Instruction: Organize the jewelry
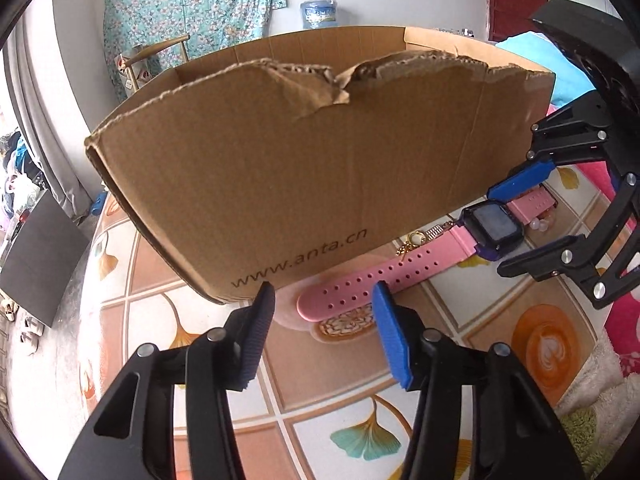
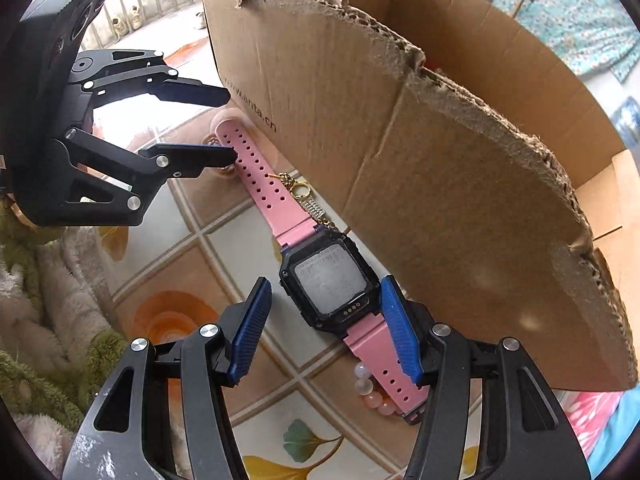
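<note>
The left hand-held gripper (image 1: 324, 300) points steeply down at the counter (image 1: 340, 384) – its jaws stand apart, straddling the free tip of the pink watch (image 1: 400, 270) strap without pressing it. The cardboard box (image 1: 304, 168) stands just beyond the left fingertip.

The right hand-held gripper (image 2: 326, 300) points nearly straight down over the watch's black case – jaws apart, one pad on each side of the case, the right pad close against its edge; contact cannot be confirmed. A gold chain (image 2: 306, 196) lies beside the strap at the box wall. A bead bracelet (image 2: 370, 390) lies beneath the near strap, by the right finger.
</note>
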Demonstrator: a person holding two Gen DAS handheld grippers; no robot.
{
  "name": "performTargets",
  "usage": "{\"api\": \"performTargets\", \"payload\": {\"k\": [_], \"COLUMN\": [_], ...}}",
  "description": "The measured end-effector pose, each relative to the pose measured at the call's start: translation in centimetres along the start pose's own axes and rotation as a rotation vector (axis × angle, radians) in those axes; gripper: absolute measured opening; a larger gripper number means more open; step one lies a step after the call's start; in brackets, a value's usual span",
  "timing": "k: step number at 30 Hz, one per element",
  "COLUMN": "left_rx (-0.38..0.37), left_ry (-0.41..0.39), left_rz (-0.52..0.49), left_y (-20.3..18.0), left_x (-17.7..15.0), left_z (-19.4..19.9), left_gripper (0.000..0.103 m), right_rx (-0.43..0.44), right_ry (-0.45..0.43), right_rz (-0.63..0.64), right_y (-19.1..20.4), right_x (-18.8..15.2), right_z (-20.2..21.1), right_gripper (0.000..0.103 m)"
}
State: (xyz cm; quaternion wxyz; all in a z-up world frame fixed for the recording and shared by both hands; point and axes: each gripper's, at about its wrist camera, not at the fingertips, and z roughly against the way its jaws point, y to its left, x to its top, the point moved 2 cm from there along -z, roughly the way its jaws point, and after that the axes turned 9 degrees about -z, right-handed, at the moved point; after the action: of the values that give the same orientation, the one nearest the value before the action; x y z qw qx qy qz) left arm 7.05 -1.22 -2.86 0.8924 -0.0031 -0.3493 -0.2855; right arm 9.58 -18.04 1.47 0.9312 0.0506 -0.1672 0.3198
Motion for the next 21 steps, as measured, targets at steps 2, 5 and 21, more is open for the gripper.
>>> {"api": "performTargets", "payload": {"k": [2, 5, 21], "left_rx": [0.001, -0.007, -0.010], "left_ry": [-0.008, -0.030, -0.069], "left_rz": [-0.004, -0.023, -0.351], "left_y": [-0.1, -0.9, -6.8], "left_x": [-0.1, -0.3, -0.4], "left_z": [0.0, 0.6, 2.4], "left_gripper": [0.049, 0.049, 0.049], "right_rx": [0.023, 0.039, 0.377], "right_ry": [0.013, 0.025, 0.157], "right_rz": [-0.012, -0.008, -0.121], "right_y": [-1.1, -1.8, -5.2], "right_x": [0.3, 0.4, 3.5], "right_z": [0.0, 0.4, 0.3], "right_gripper": [0.048, 0.047, 0.047]}}
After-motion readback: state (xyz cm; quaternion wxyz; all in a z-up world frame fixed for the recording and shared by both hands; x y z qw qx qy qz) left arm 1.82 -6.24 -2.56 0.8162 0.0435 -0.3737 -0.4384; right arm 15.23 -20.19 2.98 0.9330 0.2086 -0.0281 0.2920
